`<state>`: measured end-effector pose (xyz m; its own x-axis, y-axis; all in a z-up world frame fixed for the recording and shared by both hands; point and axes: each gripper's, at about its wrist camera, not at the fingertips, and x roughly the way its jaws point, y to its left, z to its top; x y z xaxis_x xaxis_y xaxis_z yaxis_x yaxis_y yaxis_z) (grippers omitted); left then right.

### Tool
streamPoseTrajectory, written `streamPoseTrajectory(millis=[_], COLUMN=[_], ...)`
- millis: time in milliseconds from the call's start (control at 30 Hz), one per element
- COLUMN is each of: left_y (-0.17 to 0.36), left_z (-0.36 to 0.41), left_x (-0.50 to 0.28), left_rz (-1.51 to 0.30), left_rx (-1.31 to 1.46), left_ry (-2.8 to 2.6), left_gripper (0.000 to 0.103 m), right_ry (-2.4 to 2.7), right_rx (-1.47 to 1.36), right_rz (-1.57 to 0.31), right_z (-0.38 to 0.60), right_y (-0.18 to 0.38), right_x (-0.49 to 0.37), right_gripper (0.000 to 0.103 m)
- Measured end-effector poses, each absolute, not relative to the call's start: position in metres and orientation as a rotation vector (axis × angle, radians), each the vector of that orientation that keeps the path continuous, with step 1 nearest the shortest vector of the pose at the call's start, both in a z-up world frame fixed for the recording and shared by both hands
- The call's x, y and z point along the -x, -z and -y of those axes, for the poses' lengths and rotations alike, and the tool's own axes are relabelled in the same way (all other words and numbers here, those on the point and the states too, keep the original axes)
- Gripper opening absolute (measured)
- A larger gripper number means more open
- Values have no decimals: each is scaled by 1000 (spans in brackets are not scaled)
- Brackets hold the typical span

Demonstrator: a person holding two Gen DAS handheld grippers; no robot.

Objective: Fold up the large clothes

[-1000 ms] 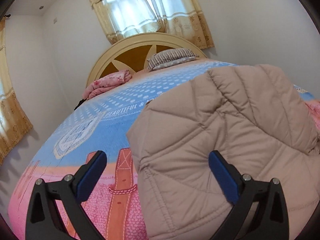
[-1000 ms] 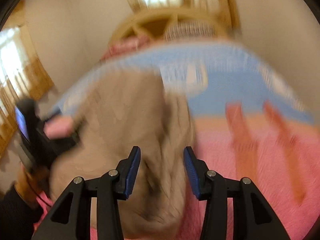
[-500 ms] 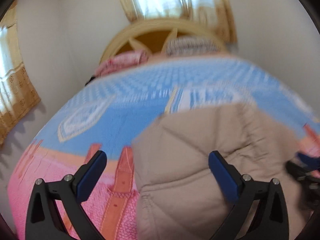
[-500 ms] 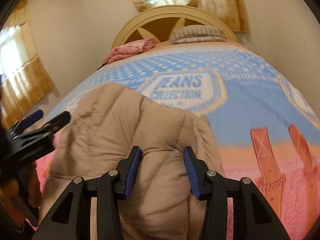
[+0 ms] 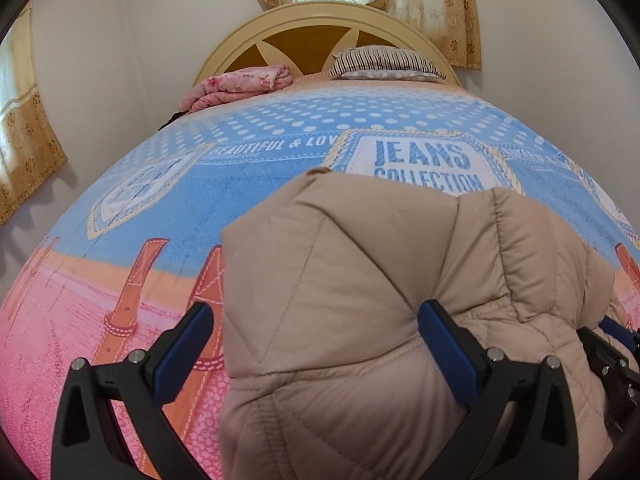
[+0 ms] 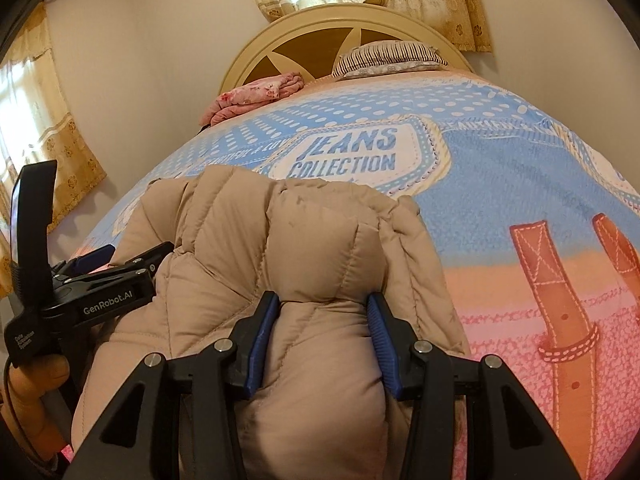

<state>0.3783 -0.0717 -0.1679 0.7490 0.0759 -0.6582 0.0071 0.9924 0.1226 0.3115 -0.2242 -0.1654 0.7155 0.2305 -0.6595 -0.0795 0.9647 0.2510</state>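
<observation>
A beige quilted puffer jacket (image 5: 360, 300) lies bunched on the near part of the bed; it also shows in the right wrist view (image 6: 280, 248). My left gripper (image 5: 316, 344) is wide open, its jaws either side of the jacket's left part. My right gripper (image 6: 322, 332) is closed on a thick fold of the jacket, the padding bulging between its blue pads (image 6: 262, 332). The left gripper shows at the jacket's left edge in the right wrist view (image 6: 96, 280), held by a hand.
The bed has a blue and pink printed cover (image 5: 200, 208). A folded pink blanket (image 5: 240, 84) and a striped pillow (image 5: 384, 62) lie by the wooden headboard (image 5: 312, 36). Curtained windows are behind the headboard and at left. White walls flank the bed.
Both views have swung toward the headboard and steadied. The jacket's folded top has dropped lower on the bed. The right jaws now press into the fold.
</observation>
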Motion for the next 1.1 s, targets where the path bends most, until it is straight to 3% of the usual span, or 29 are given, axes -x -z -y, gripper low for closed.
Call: streamPoseTrajectory(millis=[1100], left_y=[186], left_z=[74], left_x=[-382], left_rz=[-749], left_rx=[-92], left_ry=[-23], left_gripper=[103], right_ry=[-173], right_rx=[-218], right_rz=[-799], right_z=[227], right_y=[184], right_x=[-320], right_gripper=[46])
